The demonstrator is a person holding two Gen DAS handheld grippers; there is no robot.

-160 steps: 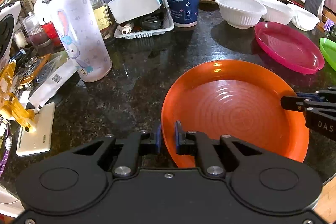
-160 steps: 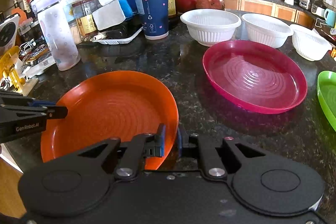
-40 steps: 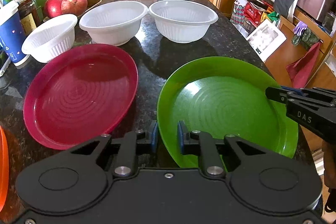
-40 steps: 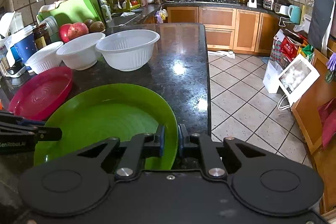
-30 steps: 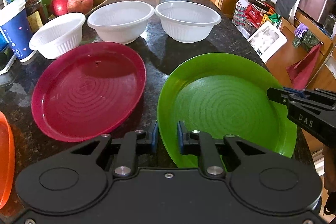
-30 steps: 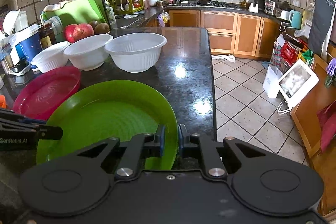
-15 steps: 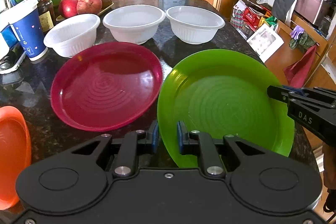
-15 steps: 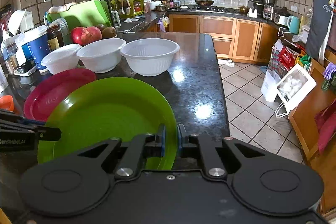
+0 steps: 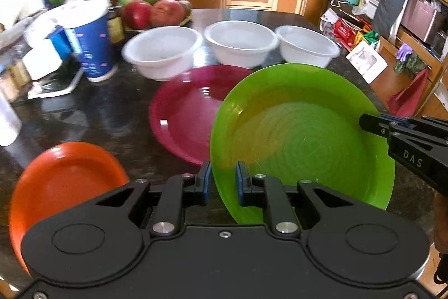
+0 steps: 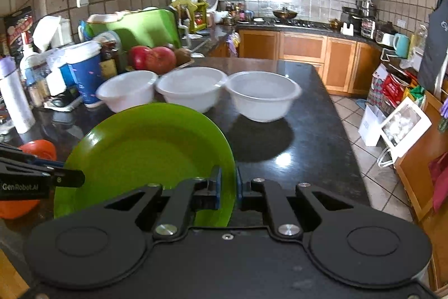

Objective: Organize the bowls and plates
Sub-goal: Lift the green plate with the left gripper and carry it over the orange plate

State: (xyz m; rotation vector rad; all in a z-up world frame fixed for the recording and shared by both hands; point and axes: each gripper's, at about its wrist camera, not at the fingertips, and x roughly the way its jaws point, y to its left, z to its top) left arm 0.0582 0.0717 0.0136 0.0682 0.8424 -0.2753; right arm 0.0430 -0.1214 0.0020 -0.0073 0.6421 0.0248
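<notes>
Above the dark countertop (image 9: 117, 114), toward its near edge, the green plate (image 9: 302, 136) hangs between two grips: the left gripper (image 9: 222, 181) pinches its near-left rim, the right gripper (image 10: 228, 187) pinches the opposite rim. Being round, the plate has no long axis; its hollow faces up, tipped slightly toward the cameras. It partly overlaps the red plate (image 9: 182, 114), with the orange plate (image 9: 64, 181) nearer the left corner. To stack cleanly, I'd keep both hands level, centre it over the chosen plate, and release both sides together.
</notes>
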